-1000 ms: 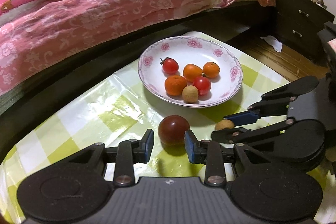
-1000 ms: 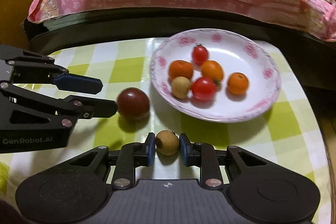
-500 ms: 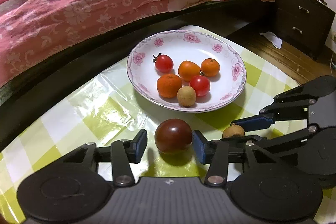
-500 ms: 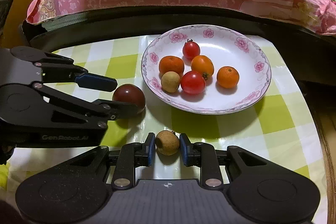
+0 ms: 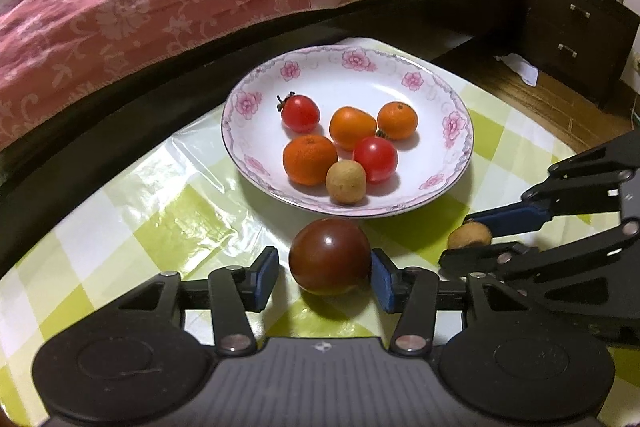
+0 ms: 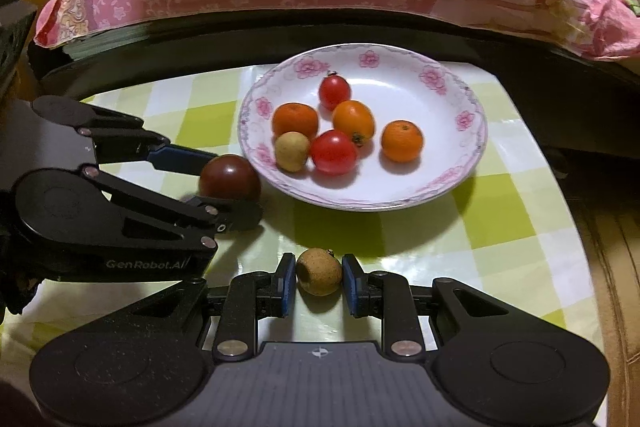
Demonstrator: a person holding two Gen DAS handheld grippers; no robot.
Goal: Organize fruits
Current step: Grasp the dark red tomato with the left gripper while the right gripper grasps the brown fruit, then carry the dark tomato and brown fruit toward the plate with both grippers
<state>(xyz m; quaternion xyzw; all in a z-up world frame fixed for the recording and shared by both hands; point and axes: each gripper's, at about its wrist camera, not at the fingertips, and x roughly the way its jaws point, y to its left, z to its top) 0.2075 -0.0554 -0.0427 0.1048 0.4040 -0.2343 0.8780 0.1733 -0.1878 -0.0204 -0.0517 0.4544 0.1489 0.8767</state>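
We straddled the dark tomato (image 5: 329,256) with the open left gripper (image 5: 325,275); centring was needed. The right gripper (image 6: 319,277) clamped the longan (image 6: 319,271).

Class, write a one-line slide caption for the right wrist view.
Right gripper clamps a small brown fruit before the plate of fruit.

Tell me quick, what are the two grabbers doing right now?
Left gripper: open around the dark red tomato, jaws just widened, not squeezing it.
Right gripper: shut on the small brown fruit.
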